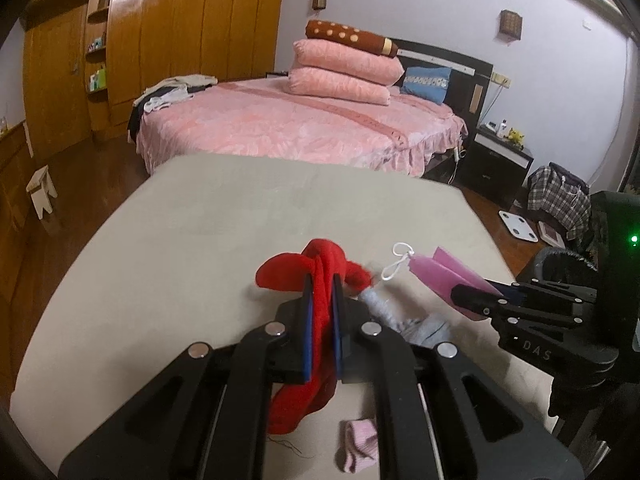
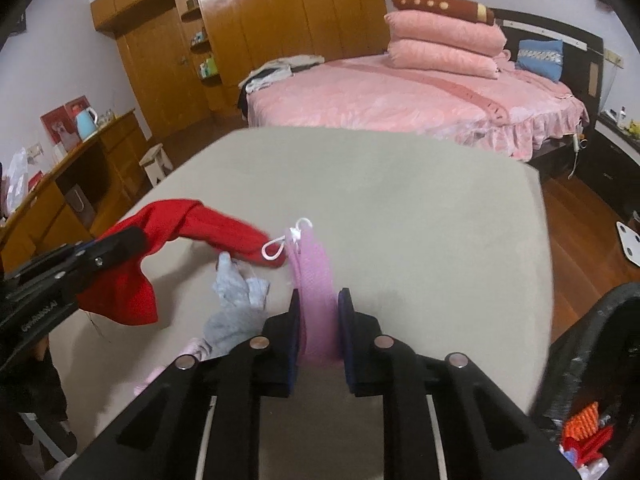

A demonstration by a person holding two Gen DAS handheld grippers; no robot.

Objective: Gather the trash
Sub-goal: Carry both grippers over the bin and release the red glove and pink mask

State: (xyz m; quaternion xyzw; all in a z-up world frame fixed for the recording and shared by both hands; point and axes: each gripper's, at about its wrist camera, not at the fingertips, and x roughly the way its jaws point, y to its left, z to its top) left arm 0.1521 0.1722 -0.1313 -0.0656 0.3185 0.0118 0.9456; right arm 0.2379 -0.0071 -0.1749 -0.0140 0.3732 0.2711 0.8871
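Note:
My left gripper [image 1: 321, 280] is shut on a red cloth [image 1: 316, 268], held just above the beige table [image 1: 224, 216]; the red cloth also shows in the right wrist view [image 2: 192, 232]. My right gripper [image 2: 318, 298] is shut on a pink sponge with a white loop cord [image 2: 314, 268], also seen in the left wrist view [image 1: 444, 272], lifted over the table [image 2: 400, 208]. A grey sock [image 2: 236, 300] and a small pink sock [image 1: 358, 444] lie on the table below the grippers. A black bin [image 2: 592, 344] stands at the table's right edge.
A pink bed [image 1: 304, 124] with stacked pillows stands beyond the table. Wooden wardrobes [image 1: 160, 40] line the far wall. A small white stool [image 1: 40, 192], a dark nightstand [image 1: 500, 160], a checked bag [image 1: 560, 200] and a white scale [image 1: 520, 226] stand on the wood floor.

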